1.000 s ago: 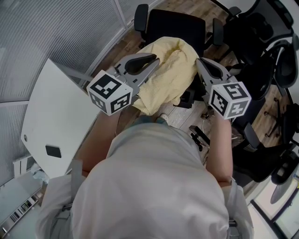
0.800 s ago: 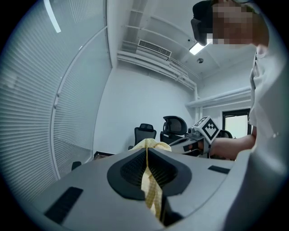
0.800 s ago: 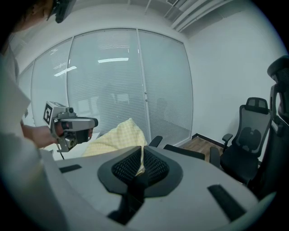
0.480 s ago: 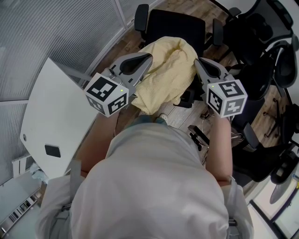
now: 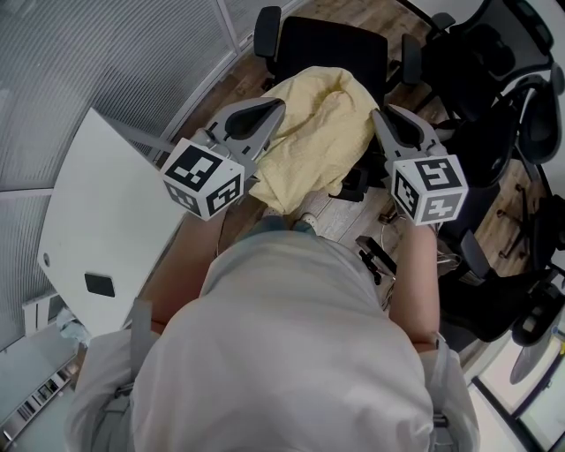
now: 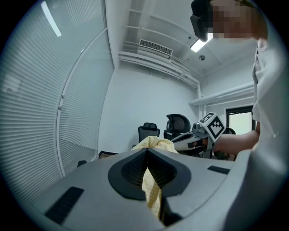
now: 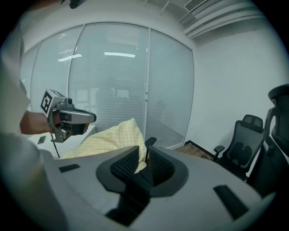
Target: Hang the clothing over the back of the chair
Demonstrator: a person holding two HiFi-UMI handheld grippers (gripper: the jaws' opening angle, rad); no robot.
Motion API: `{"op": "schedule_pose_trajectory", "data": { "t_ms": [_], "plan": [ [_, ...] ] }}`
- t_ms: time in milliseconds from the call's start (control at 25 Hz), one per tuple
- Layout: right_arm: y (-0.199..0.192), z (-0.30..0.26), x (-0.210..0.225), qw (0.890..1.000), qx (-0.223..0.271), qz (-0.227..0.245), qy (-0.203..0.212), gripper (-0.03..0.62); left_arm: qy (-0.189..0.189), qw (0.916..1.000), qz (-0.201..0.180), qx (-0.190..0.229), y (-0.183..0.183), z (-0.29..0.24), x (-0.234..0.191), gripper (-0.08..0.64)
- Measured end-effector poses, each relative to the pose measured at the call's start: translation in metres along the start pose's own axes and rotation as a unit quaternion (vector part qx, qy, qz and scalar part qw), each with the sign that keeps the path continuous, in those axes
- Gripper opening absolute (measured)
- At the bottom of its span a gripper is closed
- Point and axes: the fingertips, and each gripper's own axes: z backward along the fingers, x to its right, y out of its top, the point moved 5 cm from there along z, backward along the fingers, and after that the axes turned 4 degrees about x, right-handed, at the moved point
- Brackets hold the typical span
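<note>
The clothing [image 5: 318,132] hung between the left gripper [image 5: 277,108] and the right gripper [image 5: 380,116], with an edge inside each one's jaws. Beyond both claws, behind the clothing, stood the chair [image 5: 331,44]. A table [image 5: 97,212] lay left of the left gripper (other chairs [image 5: 503,106] stood right of the right one).

- The clothing [image 5: 318,132] is shown in pale yellow, with a fine check made out in both gripper views.
- The chair [image 5: 331,44], at 12 o'clock in the head view, is shown in black.
- The left gripper [image 5: 279,106] and the right gripper [image 5: 377,115] are shown in grey with black ribbed pads; their cubes are patterned in black-and-white squares.
- The table [image 5: 88,221], at 9 o'clock, is shown in white.
- The floor [image 5: 380,16] is shown in brown wood grain.
- The blinds [image 5: 106,62], at 11 o'clock, are finely striped in grey.
</note>
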Motion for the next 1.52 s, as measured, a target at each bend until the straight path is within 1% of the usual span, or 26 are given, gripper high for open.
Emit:
{"op": "schedule_pose_trajectory", "data": {
  "t_ms": [120, 320, 480, 640, 720, 760, 880, 1000, 1120, 1360, 1520],
  "plan": [
    [-0.001, 0.004, 0.001, 1.000, 0.000, 0.004, -0.010, 0.061, 0.002, 1.0000, -0.001, 0.002, 0.001, 0.001, 0.001, 0.014],
    [-0.001, 0.005, 0.004, 0.999, -0.009, 0.024, -0.035, 0.077, 0.004, 1.0000, -0.004, 0.007, 0.003, 0.002, 0.000, 0.012],
    [0.002, 0.012, 0.011, 0.999, 0.011, 0.007, -0.052, 0.077, 0.011, 0.9997, -0.006, 0.022, 0.007, 0.006, -0.002, 0.014],
    [0.002, 0.020, 0.018, 0.997, 0.015, 0.025, -0.076, 0.077, 0.018, 0.9994, -0.010, 0.027, 0.009, 0.008, -0.003, 0.012],
    [0.002, 0.023, 0.019, 0.996, 0.020, 0.024, -0.080, 0.075, 0.019, 0.9994, -0.011, 0.028, 0.009, 0.007, -0.004, 0.012],
    [0.002, 0.024, 0.019, 0.996, 0.025, 0.023, -0.082, 0.074, 0.020, 0.9993, -0.011, 0.029, 0.010, 0.007, -0.005, 0.014],
    [0.003, 0.029, 0.016, 0.995, 0.042, 0.023, -0.087, 0.043, 0.021, 0.9991, -0.010, 0.036, 0.013, 0.007, -0.006, 0.014],
    [0.005, 0.033, 0.015, 0.994, 0.060, 0.018, -0.089, 0.031, 0.024, 0.9987, -0.013, 0.042, 0.017, 0.007, -0.006, 0.012],
    [0.012, 0.041, 0.014, 0.991, 0.088, 0.017, -0.095, 0.021, 0.026, 0.9984, -0.017, 0.048, 0.021, 0.008, -0.006, 0.012],
    [0.026, 0.054, 0.015, 0.985, 0.137, 0.012, -0.105, 0.021, 0.030, 0.9973, -0.019, 0.065, 0.032, 0.011, -0.007, 0.014],
    [0.035, 0.062, 0.016, 0.980, 0.167, -0.003, -0.105, 0.020, 0.032, 0.9960, -0.027, 0.079, 0.044, 0.014, -0.005, 0.012]
  ]
}}
